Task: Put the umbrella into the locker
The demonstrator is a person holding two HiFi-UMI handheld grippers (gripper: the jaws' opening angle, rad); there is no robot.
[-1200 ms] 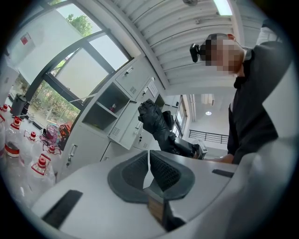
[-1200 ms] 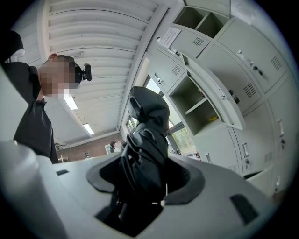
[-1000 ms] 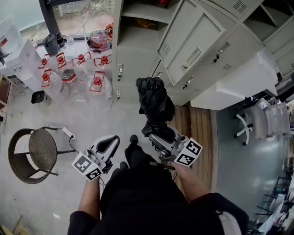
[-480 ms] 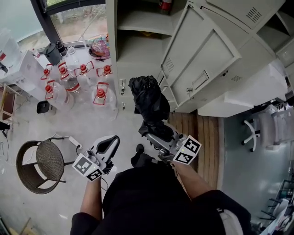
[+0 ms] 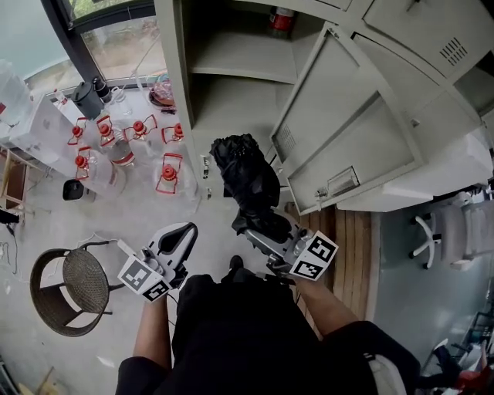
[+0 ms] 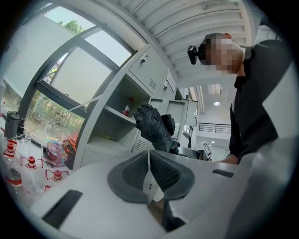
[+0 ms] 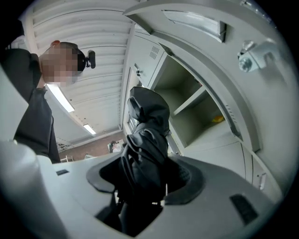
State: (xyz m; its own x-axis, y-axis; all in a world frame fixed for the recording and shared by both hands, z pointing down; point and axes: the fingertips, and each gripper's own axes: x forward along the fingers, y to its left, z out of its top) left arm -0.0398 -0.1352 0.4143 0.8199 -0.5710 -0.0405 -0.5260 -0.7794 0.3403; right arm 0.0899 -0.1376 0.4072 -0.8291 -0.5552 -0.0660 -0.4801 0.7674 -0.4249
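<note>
A folded black umbrella [image 5: 245, 177] stands up out of my right gripper [image 5: 257, 224], which is shut on its lower end. In the right gripper view the umbrella [image 7: 145, 135] rises between the jaws toward the open locker [image 7: 196, 112]. The grey locker [image 5: 231, 100] stands just ahead, its door [image 5: 347, 131] swung open to the right, with a shelf [image 5: 239, 54] across the compartment. My left gripper [image 5: 176, 241] hangs lower left, shut with nothing in it; its pads [image 6: 161, 170] meet, and the umbrella [image 6: 152, 126] shows beyond them.
Several water jugs with red caps [image 5: 116, 146] stand on the floor left of the locker by a window. A round wicker chair [image 5: 65, 289] is at lower left. A red bottle [image 5: 282, 19] sits in the upper compartment. More lockers [image 5: 432, 46] and an office chair [image 5: 455, 231] are at right.
The view has closed in on the open locker, with the umbrella carried up toward the lower compartment. Both grippers keep their hold and stance.
</note>
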